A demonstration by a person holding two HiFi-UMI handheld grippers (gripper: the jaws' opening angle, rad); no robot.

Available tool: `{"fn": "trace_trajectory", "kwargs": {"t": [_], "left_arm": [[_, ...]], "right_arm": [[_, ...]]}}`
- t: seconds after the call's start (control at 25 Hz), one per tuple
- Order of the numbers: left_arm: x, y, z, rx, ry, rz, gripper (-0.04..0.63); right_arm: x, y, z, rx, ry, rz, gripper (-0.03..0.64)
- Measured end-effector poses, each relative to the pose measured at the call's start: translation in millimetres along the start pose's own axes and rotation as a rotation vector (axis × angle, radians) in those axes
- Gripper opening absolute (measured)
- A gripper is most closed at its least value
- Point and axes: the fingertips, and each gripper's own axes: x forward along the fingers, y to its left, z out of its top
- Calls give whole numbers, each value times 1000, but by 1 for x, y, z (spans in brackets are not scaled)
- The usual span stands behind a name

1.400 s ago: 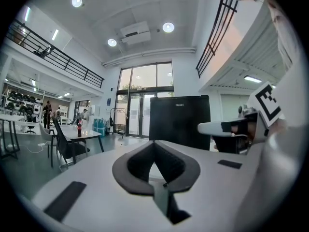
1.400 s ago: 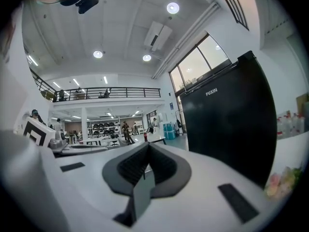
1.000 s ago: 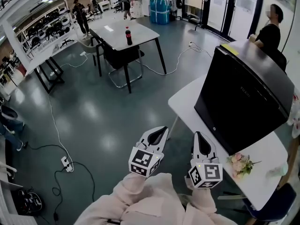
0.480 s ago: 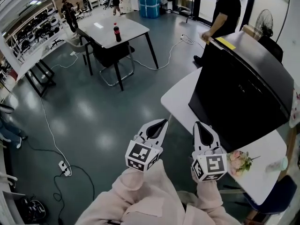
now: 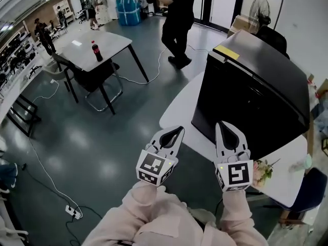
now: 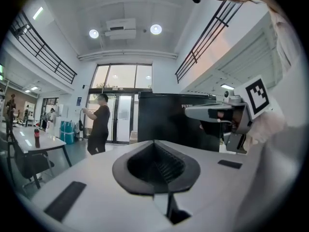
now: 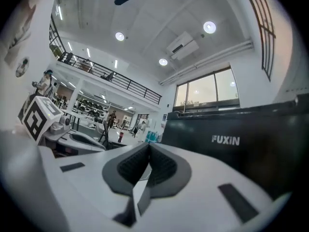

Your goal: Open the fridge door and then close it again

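Note:
A black mini fridge (image 5: 246, 101) stands on a white table (image 5: 177, 114) at the right, with its door closed and facing me. Both grippers hover side by side in front of it, short of the door and touching nothing. My left gripper (image 5: 176, 131) is shut with nothing in it, just off the table's near edge. My right gripper (image 5: 224, 125) is shut and empty too, its tip pointing at the lower part of the fridge front. In the right gripper view the fridge (image 7: 241, 149) fills the right side beyond the closed pads (image 7: 145, 166).
A small bunch of flowers (image 5: 262, 170) lies on the table by the fridge's near corner. A person (image 5: 179, 19) walks behind the table. Further left stand a table with a cola bottle (image 5: 96, 50) and a chair (image 5: 102, 83). A blue chair (image 5: 302, 193) is at the lower right.
Both grippers have moved forward and a little up toward the fridge, and the right one has rolled upright. The person behind has walked leftward past the fridge.

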Motion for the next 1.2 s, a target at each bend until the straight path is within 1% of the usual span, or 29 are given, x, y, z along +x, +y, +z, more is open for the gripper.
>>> {"fn": "trace_trajectory", "kwargs": {"t": [0.12, 0.24, 0.4, 0.56, 0.64, 0.68, 0.76, 0.84, 0.92, 1.04, 1.2], "left_arm": [[18, 10, 8, 9, -4, -61, 11], [31, 20, 14, 10, -11, -116, 11], [47, 30, 17, 12, -20, -181, 11], [62, 44, 20, 16, -30, -225, 11], [69, 50, 22, 12, -40, -246, 11], [73, 52, 23, 11, -45, -258, 11], [79, 56, 26, 10, -53, -284, 11], [84, 57, 29, 13, -58, -312, 11], [89, 59, 31, 18, -61, -338, 11], [95, 60, 32, 22, -64, -370, 11], [101, 61, 35, 33, -73, -407, 11]], "right_arm": [[12, -12, 14, -50, -3, -46, 11], [22, -18, 22, -111, 21, -83, 11], [31, -22, 29, -196, 55, -99, 15], [41, -27, 34, -266, 104, -113, 19], [45, -28, 38, -310, 131, -116, 33], [47, -29, 39, -335, 150, -114, 45], [51, -30, 39, -384, 199, -110, 103], [54, -33, 39, -427, 251, -119, 133], [56, -41, 39, -481, 314, -135, 145], [60, -52, 40, -561, 406, -145, 182], [69, -64, 43, -587, 486, -136, 201]]}}
